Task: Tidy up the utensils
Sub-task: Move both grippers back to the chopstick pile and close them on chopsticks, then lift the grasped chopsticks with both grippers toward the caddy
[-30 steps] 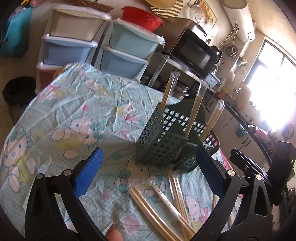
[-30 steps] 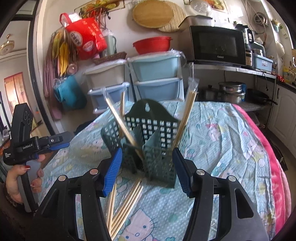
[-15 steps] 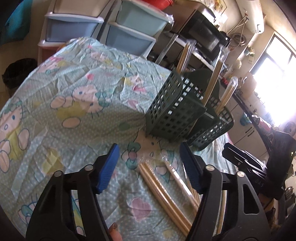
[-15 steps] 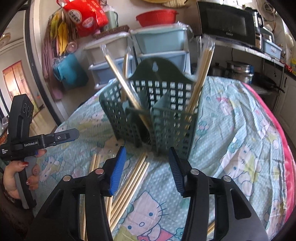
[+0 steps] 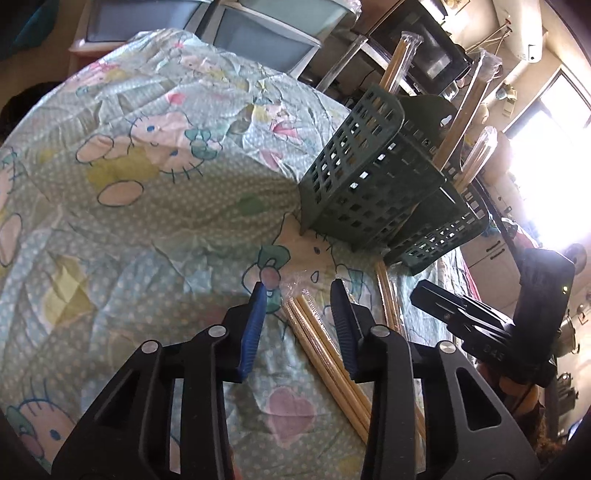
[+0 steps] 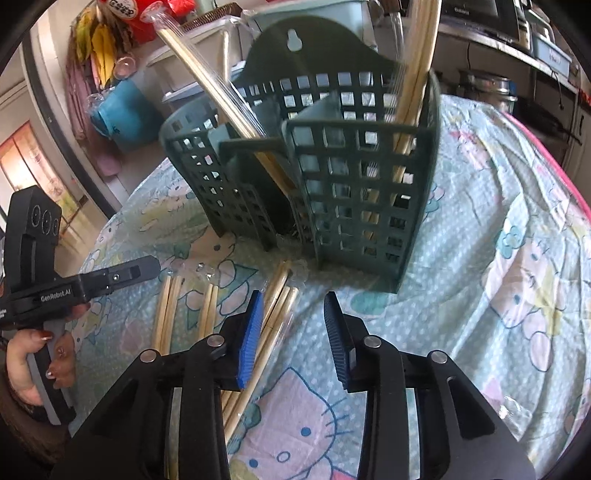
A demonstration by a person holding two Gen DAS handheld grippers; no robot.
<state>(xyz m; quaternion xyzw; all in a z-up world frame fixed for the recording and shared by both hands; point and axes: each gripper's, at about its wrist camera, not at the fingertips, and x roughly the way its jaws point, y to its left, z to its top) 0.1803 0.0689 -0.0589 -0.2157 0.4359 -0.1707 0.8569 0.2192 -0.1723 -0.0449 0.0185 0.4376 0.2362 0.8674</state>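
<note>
A dark green utensil basket stands on the table and holds several wrapped chopstick pairs upright. More wrapped chopsticks lie flat in front of it. My left gripper is open, its blue pads straddling the tip of one wrapped pair on the cloth. My right gripper is open just above another wrapped bundle, with the bundle's end between the pads. More pairs lie to the left.
The table wears a Hello Kitty cloth. Plastic drawers and a microwave stand behind the table. The other gripper shows in each view, the right one and the left one.
Both grippers dropped lower and moved in toward the chopsticks on the cloth. Both jaws narrowed, the left one much more, and now bracket a wrapped pair each.
</note>
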